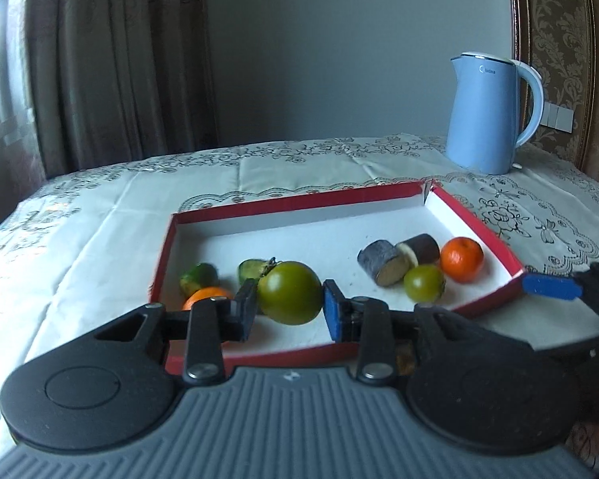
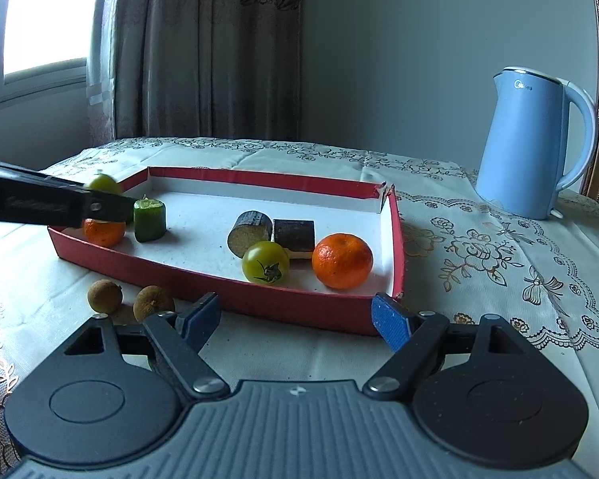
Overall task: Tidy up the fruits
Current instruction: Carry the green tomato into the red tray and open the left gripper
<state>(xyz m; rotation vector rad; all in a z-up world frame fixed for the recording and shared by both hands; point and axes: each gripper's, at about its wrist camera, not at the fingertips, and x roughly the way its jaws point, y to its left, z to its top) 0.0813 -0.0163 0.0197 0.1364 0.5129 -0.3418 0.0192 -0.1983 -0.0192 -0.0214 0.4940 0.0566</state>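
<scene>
My left gripper (image 1: 290,307) is shut on a large green tomato (image 1: 290,298), held just above the left part of a red-rimmed white tray (image 1: 299,199). The right wrist view shows that tomato (image 2: 104,184) behind the left gripper's dark finger (image 2: 100,207). At the tray's right lie a mandarin (image 2: 342,260), a small green tomato (image 2: 265,262) and two dark cane pieces (image 2: 249,235). At its left lie another mandarin (image 2: 104,231) and a green cut piece (image 2: 149,219). My right gripper (image 2: 295,315) stands open and holds nothing, before the tray's front wall.
Two small brown round fruits (image 2: 104,296) (image 2: 153,303) lie on the embroidered tablecloth (image 2: 479,255) in front of the tray. A blue kettle (image 2: 527,143) stands at the back right. Curtains and a window are behind the table's far left.
</scene>
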